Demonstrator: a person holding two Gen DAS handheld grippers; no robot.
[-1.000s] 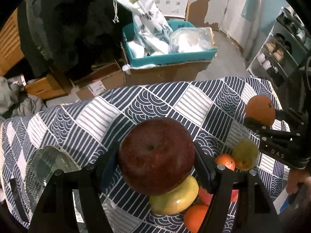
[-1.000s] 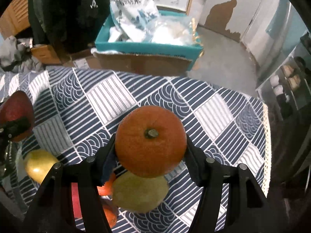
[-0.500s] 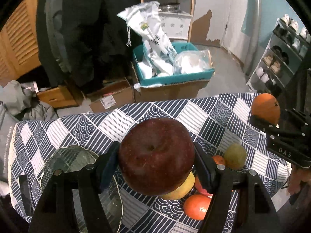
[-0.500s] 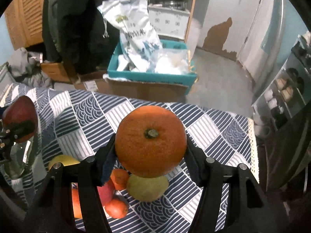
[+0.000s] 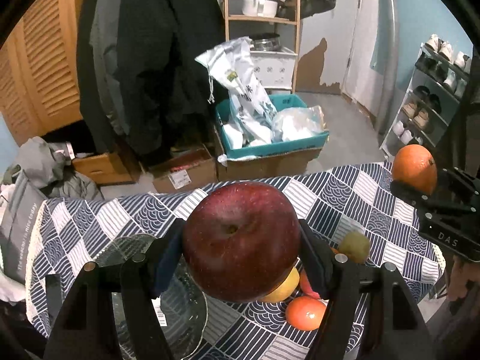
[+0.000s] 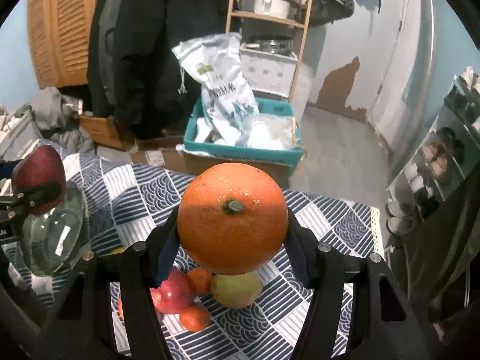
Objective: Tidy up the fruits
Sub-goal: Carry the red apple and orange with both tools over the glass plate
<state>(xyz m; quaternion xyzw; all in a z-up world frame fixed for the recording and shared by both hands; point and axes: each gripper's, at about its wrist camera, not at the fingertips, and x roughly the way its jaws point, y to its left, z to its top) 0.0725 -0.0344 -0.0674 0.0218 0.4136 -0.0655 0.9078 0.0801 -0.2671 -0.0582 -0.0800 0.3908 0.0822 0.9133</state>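
At lower left of the left wrist view, a glass bowl was partly hidden behind the left gripper, which clamped a dark red apple at centre. That apple covered most of a yellow fruit. At right, the right gripper pinched an orange.

Cluttered home room, hanging coats, shoe rack, pot shelf, clothed table

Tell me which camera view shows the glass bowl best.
The right wrist view: the glass bowl shows almost whole at the left, on the tablecloth, its label visible. In the left wrist view the bowl is largely hidden behind the left gripper and its red apple.
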